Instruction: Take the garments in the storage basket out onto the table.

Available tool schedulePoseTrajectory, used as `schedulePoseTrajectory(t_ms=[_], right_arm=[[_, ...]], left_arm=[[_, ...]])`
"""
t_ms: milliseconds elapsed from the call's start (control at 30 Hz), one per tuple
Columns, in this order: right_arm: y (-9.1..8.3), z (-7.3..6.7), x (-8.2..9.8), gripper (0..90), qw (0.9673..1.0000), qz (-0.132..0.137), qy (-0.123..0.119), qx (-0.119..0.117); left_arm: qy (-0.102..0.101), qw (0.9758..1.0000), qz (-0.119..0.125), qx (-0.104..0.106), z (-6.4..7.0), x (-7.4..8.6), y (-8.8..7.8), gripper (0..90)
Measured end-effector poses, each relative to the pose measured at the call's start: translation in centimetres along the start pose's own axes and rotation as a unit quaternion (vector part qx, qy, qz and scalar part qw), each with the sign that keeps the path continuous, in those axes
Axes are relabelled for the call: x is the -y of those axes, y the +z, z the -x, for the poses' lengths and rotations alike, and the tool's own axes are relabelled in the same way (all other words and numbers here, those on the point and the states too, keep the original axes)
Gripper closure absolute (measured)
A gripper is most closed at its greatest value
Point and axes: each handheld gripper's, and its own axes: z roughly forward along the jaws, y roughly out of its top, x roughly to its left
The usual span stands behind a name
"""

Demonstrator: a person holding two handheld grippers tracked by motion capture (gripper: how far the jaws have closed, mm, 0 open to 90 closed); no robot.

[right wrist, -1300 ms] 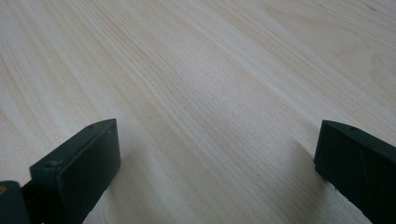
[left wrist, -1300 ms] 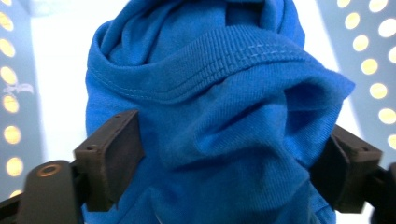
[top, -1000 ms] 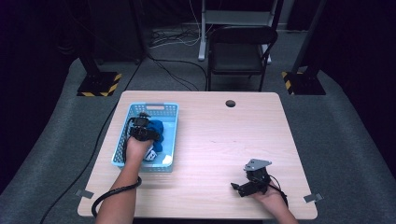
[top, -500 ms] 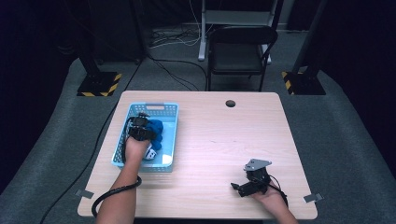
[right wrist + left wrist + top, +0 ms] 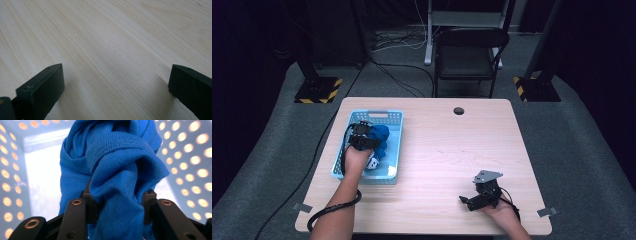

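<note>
**Inspector:** Since the earlier frames your arms have hardly shifted. The change is in your left gripper (image 5: 362, 141): its jaws have just been closing, and they now clamp a thick fold of the blue cloth (image 5: 117, 170). In the left gripper view the fabric bulges out above and between both pads, so the hold looks full and not a pinch at an edge.

**Operator:** And where does the cloth sit?

**Inspector:** In the blue basket (image 5: 390, 145) on the left part of the table (image 5: 452, 150), bunched in a heap. A small white item lies beside it near the basket's front wall; I cannot tell what it is. You came in from above with the gripper pointing down into the basket, which I judge sensible: the perforated walls stand close on both sides and leave little room for a sideways approach.

**Operator:** The other hand?

**Inspector:** Your right gripper (image 5: 479, 197) rests near the front right edge of the table, well apart from the basket, jaws spread wide over bare wood with nothing between them. Parked there, it keeps clear of the left arm and leaves open tabletop between the two.

**Operator:** Next step?

**Inspector:** In my judgement, a straight lift, watching that trailing fabric does not catch the rim.
</note>
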Motion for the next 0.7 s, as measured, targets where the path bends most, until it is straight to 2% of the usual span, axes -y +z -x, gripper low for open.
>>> schedulePoseTrajectory(t_ms=[167,300,700], right_arm=[[0.0,0.0,0.0,0.0,1.0,0.0,0.0,0.0],[0.0,0.0,0.0,0.0,1.0,0.0,0.0,0.0],[0.0,0.0,0.0,0.0,1.0,0.0,-0.001,0.001]], left_arm=[[0.011,0.9995,0.026,0.017,0.3,-0.1,-1.4,61.2],[0.017,0.9988,0.042,0.021,0.7,0.1,-2.2,61.2],[0.031,0.9963,0.071,0.039,1.3,0.6,-3.8,61.2]])
